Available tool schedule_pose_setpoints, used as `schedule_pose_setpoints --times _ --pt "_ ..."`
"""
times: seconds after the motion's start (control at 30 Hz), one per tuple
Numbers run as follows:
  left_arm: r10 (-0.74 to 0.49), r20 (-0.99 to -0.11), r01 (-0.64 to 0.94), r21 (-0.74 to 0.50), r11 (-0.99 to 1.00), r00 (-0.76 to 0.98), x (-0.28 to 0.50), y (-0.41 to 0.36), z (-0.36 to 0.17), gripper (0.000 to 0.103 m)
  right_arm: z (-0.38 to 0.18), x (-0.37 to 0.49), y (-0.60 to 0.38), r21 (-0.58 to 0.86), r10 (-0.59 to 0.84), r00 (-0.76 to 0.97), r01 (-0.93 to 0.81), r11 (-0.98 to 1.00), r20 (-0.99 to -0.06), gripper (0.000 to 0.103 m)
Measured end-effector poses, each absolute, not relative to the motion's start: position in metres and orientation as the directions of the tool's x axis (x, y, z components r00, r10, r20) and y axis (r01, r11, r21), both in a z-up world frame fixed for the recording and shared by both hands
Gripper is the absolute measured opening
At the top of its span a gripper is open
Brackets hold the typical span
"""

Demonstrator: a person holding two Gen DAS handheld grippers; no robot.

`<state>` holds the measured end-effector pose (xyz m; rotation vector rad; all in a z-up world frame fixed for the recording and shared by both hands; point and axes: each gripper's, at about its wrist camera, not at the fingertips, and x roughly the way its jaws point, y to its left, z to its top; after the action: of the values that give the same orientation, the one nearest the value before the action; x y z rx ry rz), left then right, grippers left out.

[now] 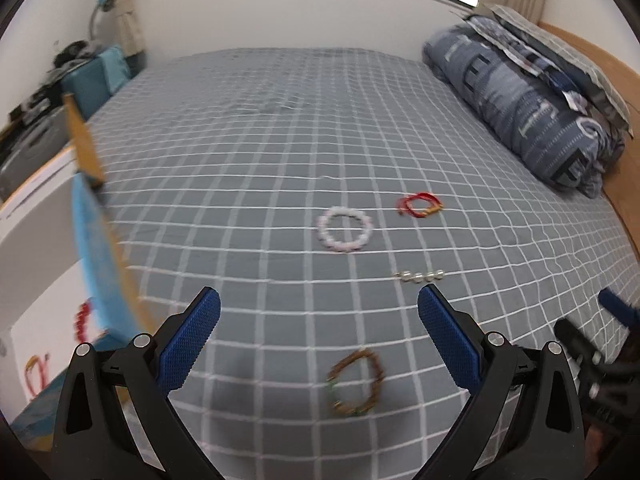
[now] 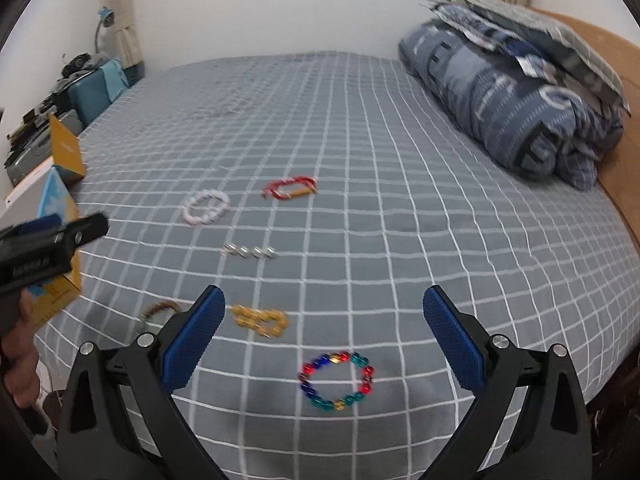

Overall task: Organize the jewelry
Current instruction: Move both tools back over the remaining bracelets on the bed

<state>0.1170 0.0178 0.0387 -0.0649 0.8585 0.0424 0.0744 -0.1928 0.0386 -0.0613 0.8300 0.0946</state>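
- Open box (image 1: 100, 280) at far left of the left-wrist view, blue and yellow outside, white inside — a red beaded bracelet (image 1: 83, 320) and a red-and-gold cord piece (image 1: 36, 372) seem to lie in it; blurred, so not certain.
- Judged progress: early to middle — two pieces look stowed, six are loose on the gridded grey bedsheet (image 2: 360, 160).
- Left gripper (image 1: 320, 340): jaws spread wide, empty, hovering over the brown beaded bracelet (image 1: 354, 384), which lies between the fingers, not touched.
- Pale pink bead bracelet (image 1: 345, 230) farther up the bed; row of silver-white pearl beads (image 1: 420, 277) to its right and nearer.
- Red cord bracelet (image 2: 290, 188) with a gold tube, farthest loose piece, well apart from the box.
- Yellow bead bracelet (image 2: 260, 320), collapsed in a heap just beside the right gripper's left finger.
- Right gripper (image 2: 324, 340): jaws spread wide, empty, above the multicolour glass-bead bracelet (image 2: 338, 380).
- Rolled blue patterned duvet (image 2: 500, 92) at the right by the headboard, not part of the task.
- Writing: large letters on the duvet and print on the box, too blurred to read; no brand legible.
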Motion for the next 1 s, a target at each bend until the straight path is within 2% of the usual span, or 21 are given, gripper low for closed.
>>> schedule_pose_setpoints --times 0.2,0.53,1.0 --pt "-0.014 -0.792 0.009 -0.011 1.000 0.610 0.160 -0.021 0.021 0.097 0.011 0.081 -0.217 0.003 0.044 0.632 -0.066 0.998 -0.773 0.095" --pt "-0.084 -0.865 0.068 -0.058 0.996 0.494 0.217 -0.055 -0.033 0.097 -0.035 0.092 -0.223 0.006 0.044 0.550 -0.071 0.997 -0.834 0.095" --pt "-0.047 -0.901 0.070 -0.018 0.997 0.431 0.245 -0.071 -0.077 0.097 -0.074 0.097 -0.219 0.034 0.080 0.457 -0.108 0.994 -0.886 0.095"
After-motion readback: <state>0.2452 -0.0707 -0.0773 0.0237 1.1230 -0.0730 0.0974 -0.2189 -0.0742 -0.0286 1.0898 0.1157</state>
